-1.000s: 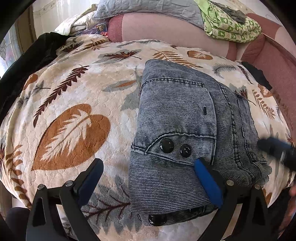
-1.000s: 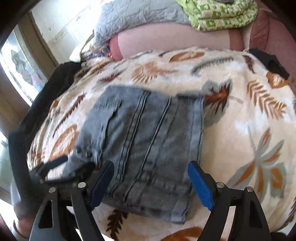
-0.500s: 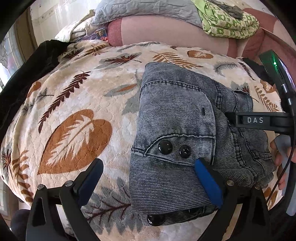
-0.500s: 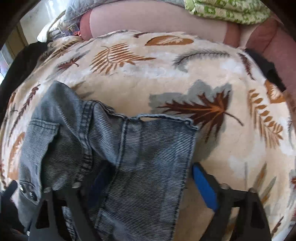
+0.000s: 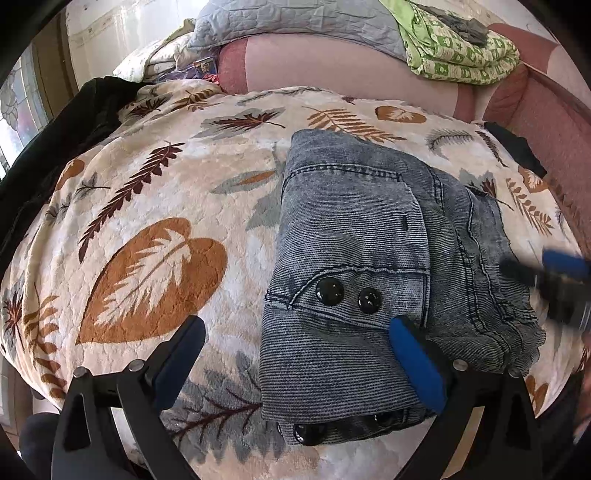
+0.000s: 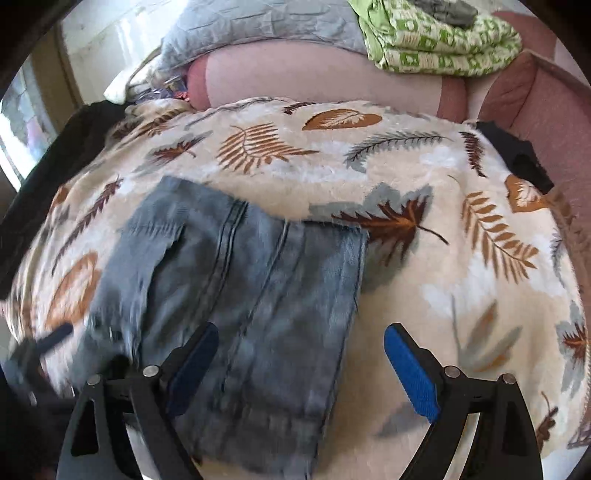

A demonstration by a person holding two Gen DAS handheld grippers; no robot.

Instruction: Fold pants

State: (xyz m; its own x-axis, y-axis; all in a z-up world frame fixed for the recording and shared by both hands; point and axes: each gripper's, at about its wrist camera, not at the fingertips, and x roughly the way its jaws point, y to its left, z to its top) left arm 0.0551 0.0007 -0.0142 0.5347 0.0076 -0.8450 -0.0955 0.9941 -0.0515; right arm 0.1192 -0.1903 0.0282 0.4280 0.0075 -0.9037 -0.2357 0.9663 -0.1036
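Observation:
Folded grey-blue denim pants (image 5: 369, 236) with black buttons lie on a leaf-patterned blanket (image 5: 155, 206). My left gripper (image 5: 295, 326) stands open over the bundle's near left corner, its right finger (image 5: 413, 362) above the denim and its left finger over the blanket. In the right wrist view the pants (image 6: 258, 288) look blurred. My right gripper (image 6: 301, 332) hangs open above their near right part, nothing pinched. It shows blurred at the right edge of the left wrist view, right gripper (image 5: 554, 280). The left gripper (image 6: 51, 341) shows blurred at lower left in the right wrist view.
A pink bolster (image 5: 332, 62) runs along the back, with a grey quilt (image 5: 295, 18) and a green patterned cloth (image 5: 458, 48) on it. Black cloth (image 5: 48, 147) drapes the left edge. A black item (image 5: 517, 147) lies at far right. Bare blanket lies left of the pants.
Half a second ago the right gripper was low over the pants' right side. It has since drawn back toward the near right edge. The left gripper has stayed put.

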